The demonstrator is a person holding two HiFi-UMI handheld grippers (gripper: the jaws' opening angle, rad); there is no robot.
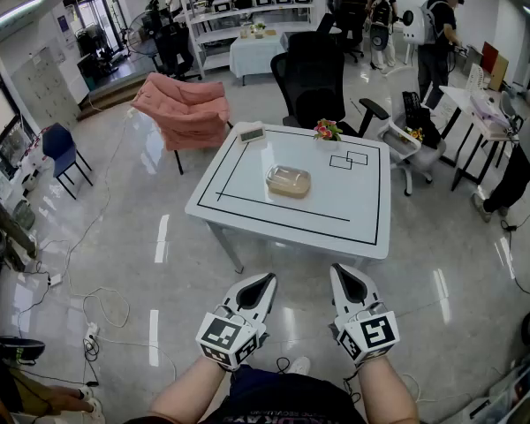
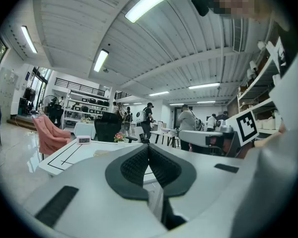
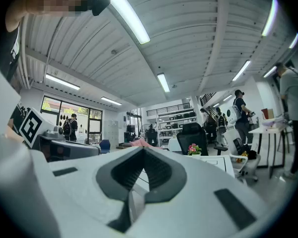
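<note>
both the left gripper and the right gripper hang short of the desk, each pressed together on nothing; the clear container sits at the desk's middle, well apart from them; i'd judge a clean approach means spreading the jaws early and coming in level over the near edge; the container's tan contents are unclear, and the gripper views barely show it.

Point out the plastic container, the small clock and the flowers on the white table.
plastic container [image 1: 289, 181], head view, middle of its lid.
small clock [image 1: 251, 133], head view, its face.
flowers [image 1: 326, 130], head view, the blooms.
</note>
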